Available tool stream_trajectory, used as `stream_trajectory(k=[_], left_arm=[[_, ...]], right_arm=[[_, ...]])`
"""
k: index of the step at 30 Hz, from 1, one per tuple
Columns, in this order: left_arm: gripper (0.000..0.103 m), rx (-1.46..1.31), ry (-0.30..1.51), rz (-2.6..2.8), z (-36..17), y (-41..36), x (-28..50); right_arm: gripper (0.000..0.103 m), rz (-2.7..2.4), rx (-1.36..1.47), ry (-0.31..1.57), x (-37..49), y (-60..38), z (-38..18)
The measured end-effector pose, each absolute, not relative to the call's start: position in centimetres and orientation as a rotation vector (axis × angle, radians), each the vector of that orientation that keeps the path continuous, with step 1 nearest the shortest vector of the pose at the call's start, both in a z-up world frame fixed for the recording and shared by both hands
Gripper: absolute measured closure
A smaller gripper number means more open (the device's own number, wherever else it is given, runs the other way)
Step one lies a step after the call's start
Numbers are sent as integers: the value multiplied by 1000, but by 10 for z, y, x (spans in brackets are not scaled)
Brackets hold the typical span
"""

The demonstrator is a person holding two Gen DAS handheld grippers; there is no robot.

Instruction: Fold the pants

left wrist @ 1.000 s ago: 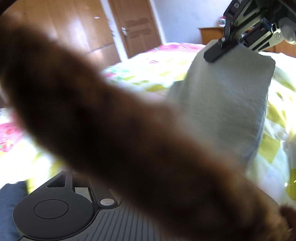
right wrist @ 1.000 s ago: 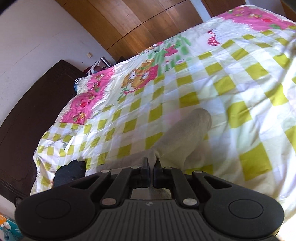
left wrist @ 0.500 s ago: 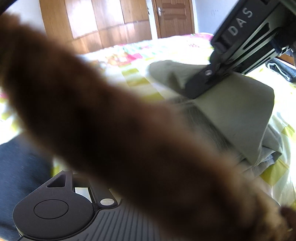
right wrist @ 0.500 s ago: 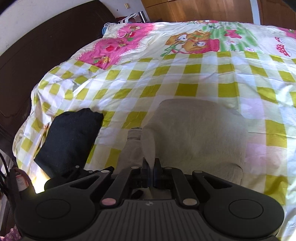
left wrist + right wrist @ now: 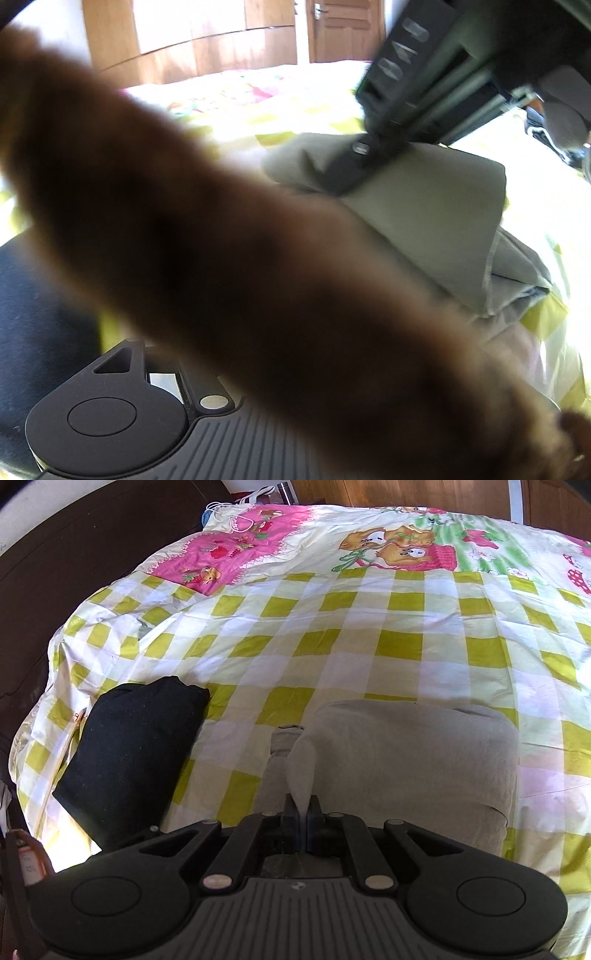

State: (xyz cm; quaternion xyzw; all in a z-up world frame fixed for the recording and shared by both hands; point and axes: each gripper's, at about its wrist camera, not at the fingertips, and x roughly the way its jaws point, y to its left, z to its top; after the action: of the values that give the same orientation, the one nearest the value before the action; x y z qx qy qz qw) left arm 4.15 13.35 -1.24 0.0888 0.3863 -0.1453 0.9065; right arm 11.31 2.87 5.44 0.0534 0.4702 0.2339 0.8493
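Note:
The grey-beige pants [image 5: 406, 760] lie folded in a thick block on the checked bed cover [image 5: 369, 646]. My right gripper [image 5: 302, 805] is shut on a pinch of their near left corner, which rises as a small peak between the fingers. In the left wrist view the same gripper [image 5: 354, 162] presses down on the pants [image 5: 424, 221] from the upper right. A blurred brown furry thing [image 5: 240, 258] lies across the lens there. It hides the fingers of my left gripper, and only its body [image 5: 110, 421] shows.
A folded black garment [image 5: 129, 746] lies on the bed to the left of the pants. A dark headboard [image 5: 55, 572] stands at the far left. Wooden wardrobes and a door [image 5: 343, 29] stand beyond the bed.
The pants hung from the right gripper a second ago; now the held part lies down on the folded stack. The right gripper swung over and rolled, and the black garment came into view.

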Motion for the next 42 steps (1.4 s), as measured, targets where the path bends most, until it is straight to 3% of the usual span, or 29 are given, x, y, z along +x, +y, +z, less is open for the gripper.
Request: stream_trajectory(k=[8, 11, 23, 27, 29, 35, 38, 39, 40, 41, 42], left_arm=[[37, 128, 801, -320, -13, 143, 40], [37, 124, 790, -318, -11, 146, 34], [36, -14, 778, -305, 15, 190, -11], [35, -84, 753, -344, 28, 194, -14], [34, -103, 734, -372, 32, 189, -12], [32, -115, 749, -378, 22, 167, 11], [38, -99, 769, -346, 16, 157, 18], [46, -90, 776, -335, 15, 155, 19], [63, -88, 787, -327, 14, 153, 20], [69, -93, 795, -321, 13, 153, 21], [72, -93, 796, -310, 14, 154, 21]], right_arm=[[80, 529, 41, 1044, 109, 56, 39], [73, 532, 43, 1079, 110, 61, 25], [68, 687, 133, 1059, 110, 47, 60], [67, 621, -43, 941, 118, 54, 67], [60, 612, -143, 902, 128, 58, 65], [54, 651, -77, 1049, 165, 60, 44], [54, 611, -106, 1049, 163, 68, 35], [54, 593, -119, 1046, 163, 70, 32], [62, 584, -117, 1046, 163, 69, 29], [79, 582, -98, 1054, 164, 67, 28], [80, 579, -64, 1064, 166, 62, 28]])
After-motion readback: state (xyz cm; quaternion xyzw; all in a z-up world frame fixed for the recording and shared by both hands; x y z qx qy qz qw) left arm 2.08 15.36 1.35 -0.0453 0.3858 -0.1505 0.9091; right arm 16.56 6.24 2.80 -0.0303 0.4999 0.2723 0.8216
